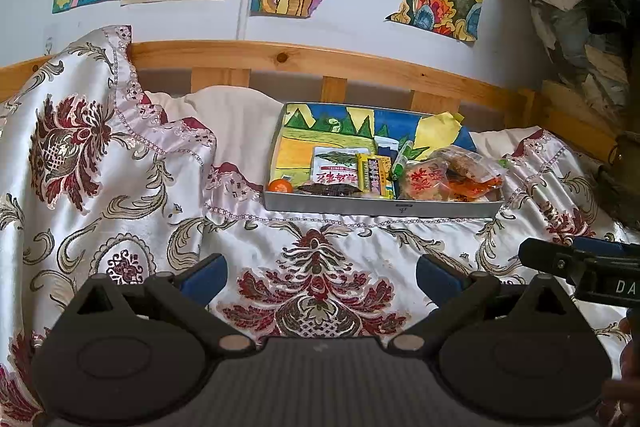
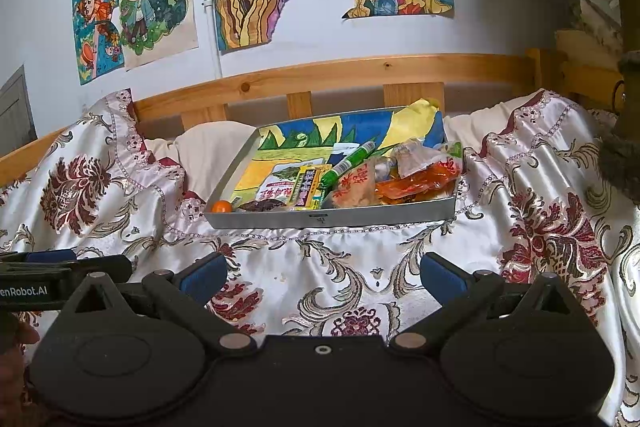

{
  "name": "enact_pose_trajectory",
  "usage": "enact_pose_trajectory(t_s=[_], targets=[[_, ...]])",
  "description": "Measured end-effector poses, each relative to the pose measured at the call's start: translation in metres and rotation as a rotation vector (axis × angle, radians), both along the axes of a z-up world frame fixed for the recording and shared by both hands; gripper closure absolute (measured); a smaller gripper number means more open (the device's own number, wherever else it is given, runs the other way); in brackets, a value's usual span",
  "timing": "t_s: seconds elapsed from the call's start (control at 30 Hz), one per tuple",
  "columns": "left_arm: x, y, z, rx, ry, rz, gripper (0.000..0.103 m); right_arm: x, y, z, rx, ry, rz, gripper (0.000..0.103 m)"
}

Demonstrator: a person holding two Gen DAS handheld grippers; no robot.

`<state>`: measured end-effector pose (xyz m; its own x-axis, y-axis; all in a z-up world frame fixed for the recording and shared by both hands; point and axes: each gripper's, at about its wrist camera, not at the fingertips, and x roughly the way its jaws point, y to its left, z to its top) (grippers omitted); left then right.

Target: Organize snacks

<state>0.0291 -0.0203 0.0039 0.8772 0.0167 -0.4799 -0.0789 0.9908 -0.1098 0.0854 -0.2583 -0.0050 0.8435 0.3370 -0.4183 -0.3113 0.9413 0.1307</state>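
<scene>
We see the left matte black plastic tool (image 1: 322,277) with two blue-padded fingers (image 1: 208,273), round silver pivot screws and a ribbed grey housing. Our right matte black tool (image 2: 324,277) matches it, with a central screw on its dark housing. White lettering marks each tool's side.

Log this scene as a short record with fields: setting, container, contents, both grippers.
setting: patterned bedspread before a wooden bed rail
container: shallow grey tray, lined with a coloured drawing
contents: small orange fruit at near left corner, white packet, yellow packet, green tube, clear and orange wrappers at right
left gripper: open, empty, short of the tray
right gripper: open, empty, short of the tray
</scene>
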Motion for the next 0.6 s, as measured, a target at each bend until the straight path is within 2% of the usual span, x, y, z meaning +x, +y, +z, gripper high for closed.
enact_pose_trajectory(t_s=[0.23,0.6], targets=[[-0.0007,-0.0007,0.0003,-0.006,-0.002,0.001,0.001,-0.0002,0.0002,0.0,0.0,0.0,0.0,0.001],[0.003,0.0017,-0.0036,-0.015,0.056,0.012,0.001,-0.0006,0.0009,0.0,-0.001,0.001,0.001,0.001]])
